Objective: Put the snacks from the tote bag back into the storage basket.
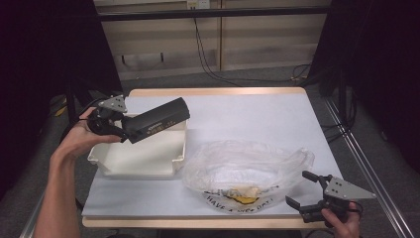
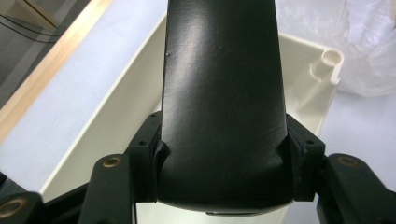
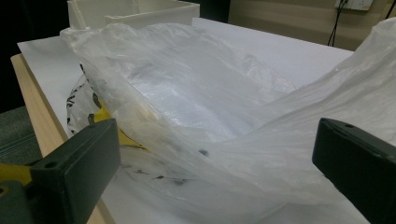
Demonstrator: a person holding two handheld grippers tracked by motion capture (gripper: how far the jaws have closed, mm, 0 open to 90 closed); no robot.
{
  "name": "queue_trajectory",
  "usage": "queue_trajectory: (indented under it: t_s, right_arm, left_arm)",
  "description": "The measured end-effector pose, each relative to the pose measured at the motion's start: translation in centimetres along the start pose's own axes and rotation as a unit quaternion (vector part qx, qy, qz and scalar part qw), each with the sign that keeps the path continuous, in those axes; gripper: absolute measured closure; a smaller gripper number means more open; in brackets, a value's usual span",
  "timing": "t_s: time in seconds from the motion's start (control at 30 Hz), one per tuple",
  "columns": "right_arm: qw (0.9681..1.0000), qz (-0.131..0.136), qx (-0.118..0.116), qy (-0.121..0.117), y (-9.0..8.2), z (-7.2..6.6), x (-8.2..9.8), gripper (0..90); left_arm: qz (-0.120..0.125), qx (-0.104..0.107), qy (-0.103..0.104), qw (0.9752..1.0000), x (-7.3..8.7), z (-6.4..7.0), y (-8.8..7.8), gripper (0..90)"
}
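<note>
On the white table (image 1: 277,119), the left gripper (image 1: 130,135) pinched a stiff, smooth black case (image 1: 158,119) by its end above the white tray (image 1: 173,166) at nine o'clock, while the right gripper (image 1: 303,192) stood spread near the soft plastic bag (image 1: 247,161).

A lab: black curtains (image 1: 44,59), trailing cables (image 1: 208,54), a bare table (image 1: 257,114).

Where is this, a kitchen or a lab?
Probably a lab or recording studio: black curtains flank the white-topped table, cables trail across the floor, and a person's hands hold camera-fitted grippers, left gripper and right gripper.
</note>
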State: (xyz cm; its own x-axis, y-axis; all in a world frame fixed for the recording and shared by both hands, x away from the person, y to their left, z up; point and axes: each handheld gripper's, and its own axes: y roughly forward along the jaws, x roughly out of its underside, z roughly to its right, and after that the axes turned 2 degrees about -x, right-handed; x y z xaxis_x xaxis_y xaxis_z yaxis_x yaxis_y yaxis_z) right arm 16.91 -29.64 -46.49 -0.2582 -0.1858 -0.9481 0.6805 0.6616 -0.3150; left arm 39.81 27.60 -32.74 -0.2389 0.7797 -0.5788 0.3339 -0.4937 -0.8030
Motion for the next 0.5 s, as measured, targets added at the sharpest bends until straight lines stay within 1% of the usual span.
queue_trajectory:
  t_s: [0.03,0.13,0.17,0.2,0.23,0.27,0.3,0.33,0.4,0.43,0.5]
  right_arm:
    - [1.0,0.0,-0.001,0.0,0.0,0.0,0.0,0.7]
    - [1.0,-0.001,-0.002,0.0,0.0,0.1,0.0,0.7]
    - [1.0,-0.001,-0.002,0.0,0.1,0.0,0.0,0.7]
    - [1.0,-0.001,-0.002,0.0,0.1,0.0,0.0,0.7]
    - [1.0,-0.001,-0.002,0.0,0.1,0.0,0.0,0.7]
    - [1.0,-0.003,-0.003,-0.001,0.1,0.0,0.0,0.7]
    - [1.0,-0.002,-0.002,-0.001,0.2,0.0,0.0,0.7]
    - [1.0,-0.004,-0.006,-0.001,0.2,0.1,0.0,0.7]
    - [1.0,-0.005,-0.008,0.0,0.2,0.1,0.0,0.7]
    - [1.0,-0.003,-0.001,0.0,0.2,0.0,0.0,0.6]
    - [1.0,-0.004,-0.004,0.0,0.2,0.0,0.0,0.6]
  left_arm:
    - [-0.006,0.003,0.002,1.0,0.2,-0.1,0.1,43.1]
    - [-0.004,0.003,-0.003,1.0,0.8,-0.4,0.3,43.1]
    - [-0.006,0.006,-0.006,0.9999,1.0,-0.5,0.3,43.1]
    - [-0.006,0.004,-0.008,0.9999,1.1,-0.6,0.3,43.1]
    - [-0.006,0.007,-0.006,0.9999,1.3,-0.7,0.4,43.0]
    - [-0.007,0.008,-0.008,0.9999,1.5,-0.9,0.4,43.1]
    - [-0.014,0.009,-0.009,0.9998,1.6,-1.0,0.3,43.0]
    - [-0.013,0.007,-0.008,0.9999,1.7,-1.1,0.4,43.1]
    - [-0.013,0.012,-0.01,0.9998,1.9,-1.2,0.4,43.1]
    - [-0.017,0.01,-0.001,0.9998,2.0,-1.2,0.5,43.1]
    - [-0.018,0.009,0.008,0.9998,2.2,-1.2,0.8,43.1]
